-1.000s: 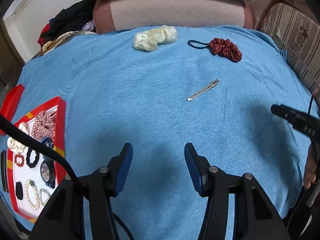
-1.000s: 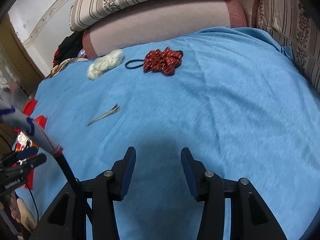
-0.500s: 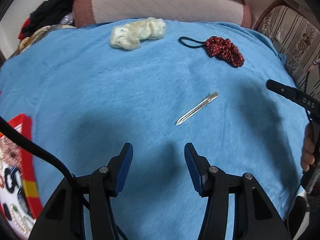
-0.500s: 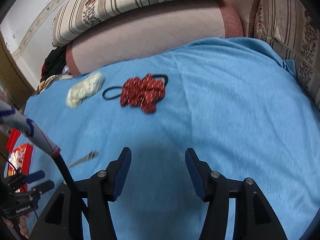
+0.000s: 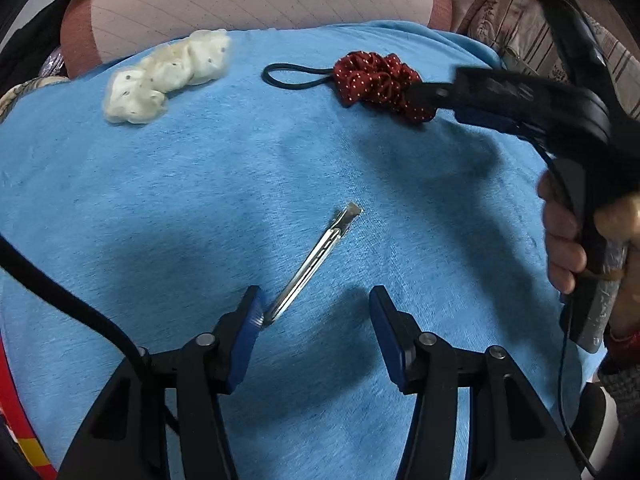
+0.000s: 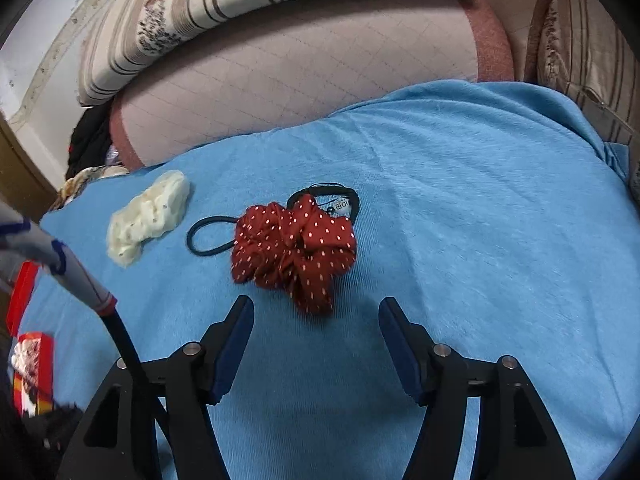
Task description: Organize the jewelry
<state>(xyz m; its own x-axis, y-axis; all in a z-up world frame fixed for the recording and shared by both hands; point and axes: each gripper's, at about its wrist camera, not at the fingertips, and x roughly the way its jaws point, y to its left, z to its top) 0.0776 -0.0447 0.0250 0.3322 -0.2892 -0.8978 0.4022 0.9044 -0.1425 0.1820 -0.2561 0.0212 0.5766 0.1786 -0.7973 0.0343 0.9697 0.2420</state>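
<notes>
Left wrist view: the left hand-held gripper (image 5: 316, 312) hangs low over a blue blanket (image 5: 160, 208), its jaws spread wide and holding nothing. A silver hair clip (image 5: 316, 260) lies flat on the blanket, slanting from the inner face of the left finger (image 5: 250, 320) up and to the right; its near end looks to touch that finger, though I cannot tell whether it truly does. Farther off lie a cream scrunchie (image 5: 164, 76) and, to its right, a red dotted scrunchie (image 5: 380, 82) with a black hair tie (image 5: 296, 76) looped out of its left side. The right hand-held gripper (image 5: 440, 94) reaches in from the right with its tip over the red scrunchie, held by a hand (image 5: 568, 236).

In the right wrist view, the right hand-held gripper (image 6: 316, 340) is also released, jaws wide apart, with the red scrunchie (image 6: 294, 256) just ahead of the fingertips and centred between them. The hair tie (image 6: 208, 236) and the cream scrunchie (image 6: 148, 216) lie to its left. A red tray (image 6: 32, 364) shows at the left edge.
</notes>
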